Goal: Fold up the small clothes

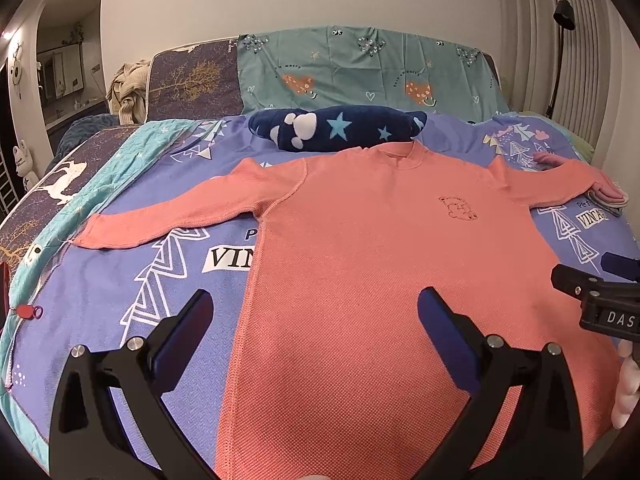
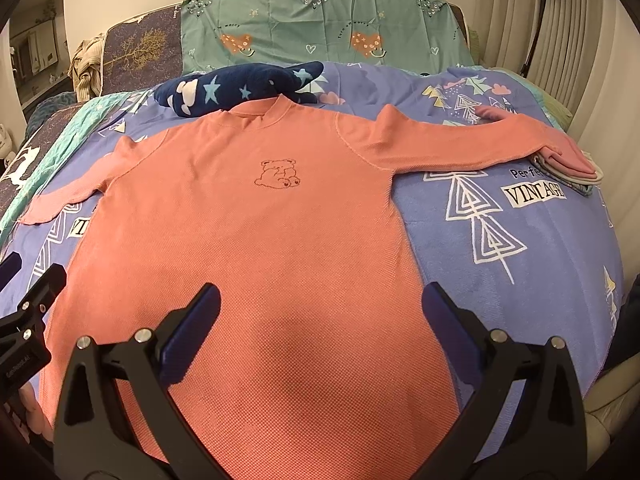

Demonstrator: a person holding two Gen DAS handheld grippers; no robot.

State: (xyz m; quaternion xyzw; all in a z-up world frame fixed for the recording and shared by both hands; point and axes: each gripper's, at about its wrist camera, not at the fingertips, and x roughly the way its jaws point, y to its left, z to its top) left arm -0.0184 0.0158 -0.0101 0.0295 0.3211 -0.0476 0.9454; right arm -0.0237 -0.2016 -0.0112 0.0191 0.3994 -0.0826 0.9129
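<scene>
A salmon-pink long-sleeved shirt [image 1: 360,248] with a small bear outline on the chest lies flat, face up, sleeves spread out, on a purple blanket [image 1: 120,272]; it also shows in the right wrist view [image 2: 260,240]. My left gripper [image 1: 316,312] is open and empty, hovering over the shirt's lower left edge. My right gripper [image 2: 320,304] is open and empty over the shirt's lower right part. The right gripper's tip shows at the right edge of the left wrist view [image 1: 592,292]. The shirt's hem is hidden below both views.
A navy star-print bundle [image 1: 336,128] lies just beyond the collar. A small stack of folded pink and grey clothes [image 2: 568,168] sits under the right sleeve's cuff. Teal and dark printed bedding [image 2: 320,28] covers the headboard. A floor lamp [image 2: 540,20] stands at the far right.
</scene>
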